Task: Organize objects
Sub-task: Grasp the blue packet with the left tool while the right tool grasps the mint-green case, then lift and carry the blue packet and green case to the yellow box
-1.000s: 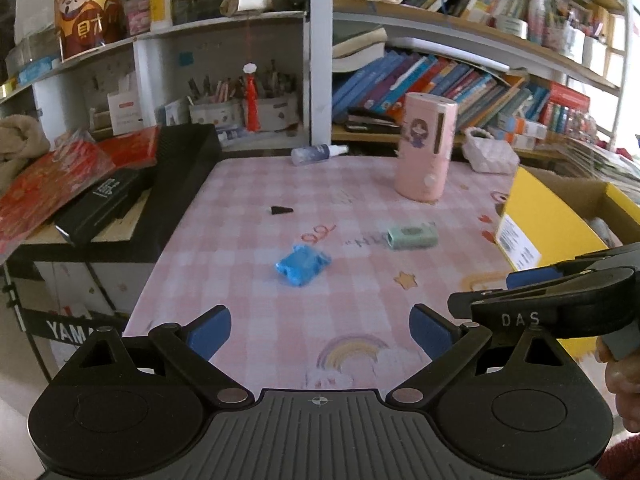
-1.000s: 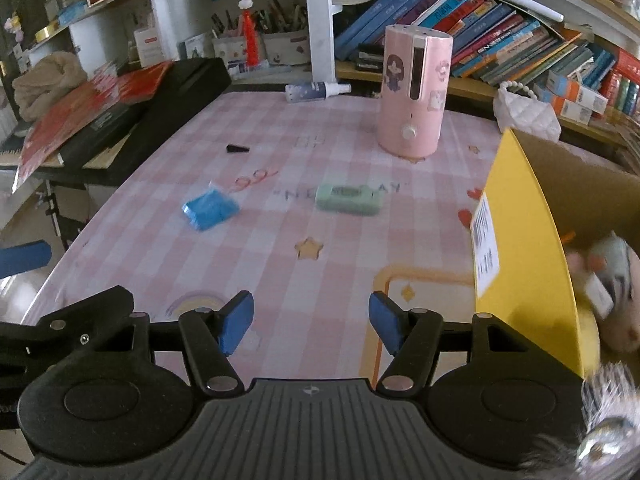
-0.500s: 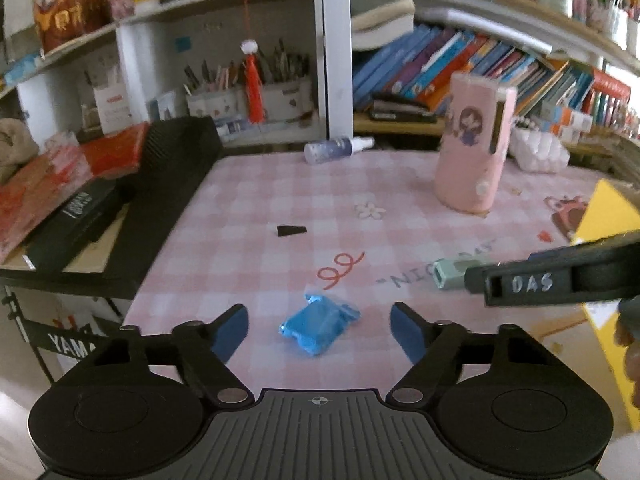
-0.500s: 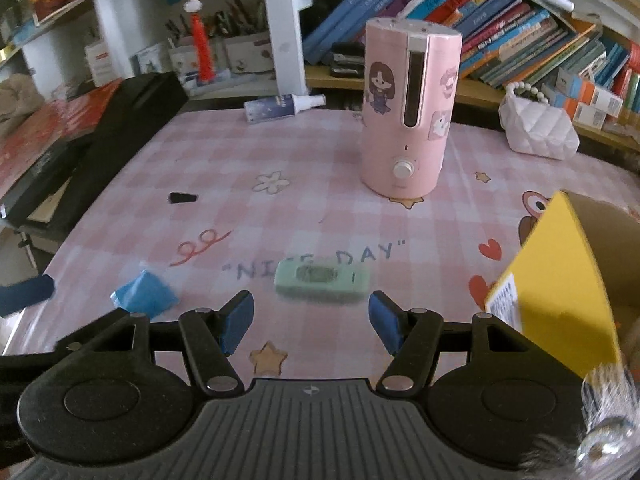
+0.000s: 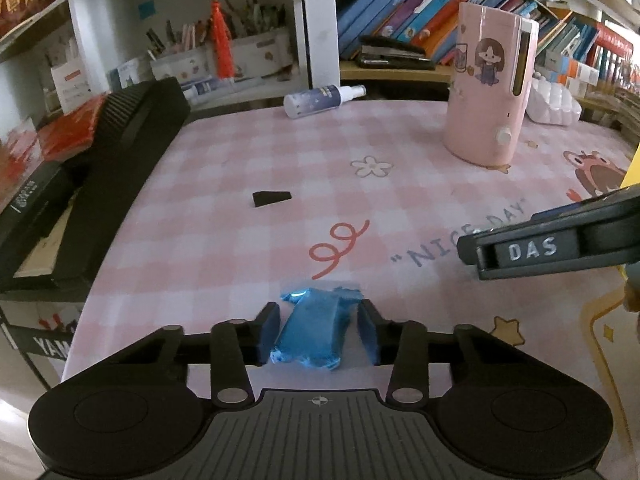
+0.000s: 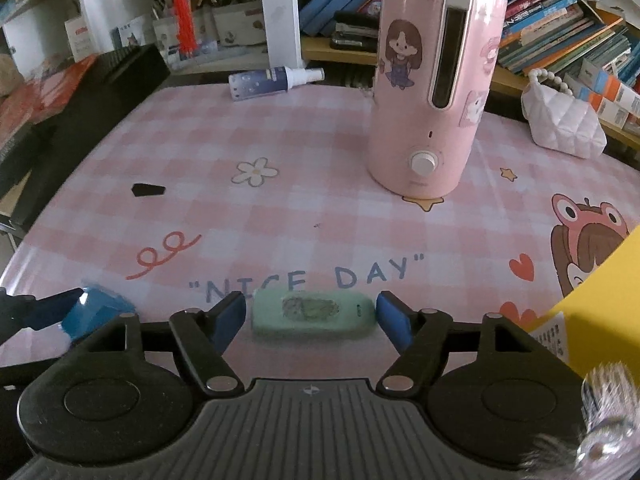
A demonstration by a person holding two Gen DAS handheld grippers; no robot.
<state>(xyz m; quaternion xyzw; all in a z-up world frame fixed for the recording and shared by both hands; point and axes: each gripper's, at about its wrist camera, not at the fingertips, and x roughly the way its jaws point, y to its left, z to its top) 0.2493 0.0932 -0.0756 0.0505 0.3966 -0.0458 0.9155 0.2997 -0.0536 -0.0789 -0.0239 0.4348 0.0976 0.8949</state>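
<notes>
A crumpled blue packet [image 5: 312, 330] lies on the pink checked tablecloth [image 5: 304, 184]. My left gripper [image 5: 318, 332] is down around it, jaws narrowed and close on both sides; a small gap shows on the right. A pale green bar-shaped object [image 6: 312, 314] lies on the cloth below the "NICE DAY" print. My right gripper [image 6: 310, 316] is open and straddles it, fingers apart from its ends. The blue packet [image 6: 90, 314] and a left fingertip [image 6: 52, 306] show at the left of the right wrist view. The right gripper's side [image 5: 560, 240] shows in the left wrist view.
A tall pink humidifier [image 6: 432, 92] stands at the back right. A spray bottle [image 5: 320, 100] lies at the far edge. A small black piece [image 5: 272, 198] lies mid-table. A yellow cardboard box [image 6: 592, 312] is at the right, a black case [image 5: 120, 168] at the left, bookshelves behind.
Both grippers have moved forward and down to the table. The left jaws have narrowed around the blue packet. The right gripper now straddles the green bar.
</notes>
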